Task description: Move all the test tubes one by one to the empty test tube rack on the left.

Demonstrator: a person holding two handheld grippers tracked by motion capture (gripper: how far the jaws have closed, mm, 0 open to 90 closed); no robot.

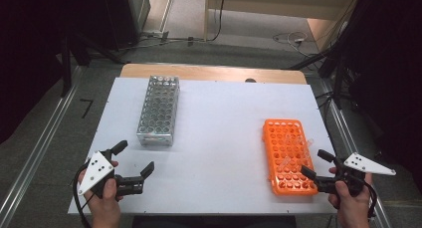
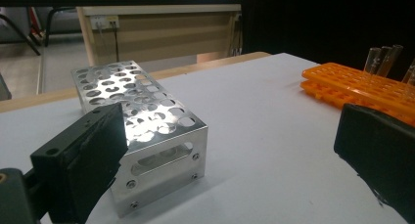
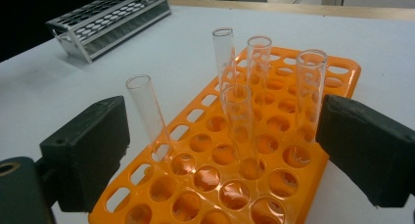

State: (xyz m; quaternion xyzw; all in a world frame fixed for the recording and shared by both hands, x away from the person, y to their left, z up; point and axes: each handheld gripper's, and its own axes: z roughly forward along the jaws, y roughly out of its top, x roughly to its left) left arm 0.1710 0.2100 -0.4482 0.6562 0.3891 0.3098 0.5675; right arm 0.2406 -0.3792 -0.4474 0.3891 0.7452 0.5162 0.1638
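A silver metal tube rack [image 1: 158, 111] with empty holes stands on the left of the white table top [image 1: 224, 118]. On the right sits an orange plastic rack [image 1: 289, 156] with several clear glass test tubes [image 3: 240, 128] upright in its near end. My left gripper [image 1: 135, 157] is open near the front edge, just in front of the metal rack [image 2: 147, 121], with nothing between its jaws. My right gripper [image 1: 313, 162] is open at the orange rack's near right corner. Its jaws stand either side of the tubes without touching them [image 3: 222, 150].
The orange rack [image 2: 362, 84] and its tubes [image 2: 384, 57] show far right in the left gripper view; the metal rack [image 3: 112, 21] lies far back in the right gripper view. A wooden table edge [image 1: 214, 72] runs behind the white top. Cables lie on the floor [image 1: 293, 39].
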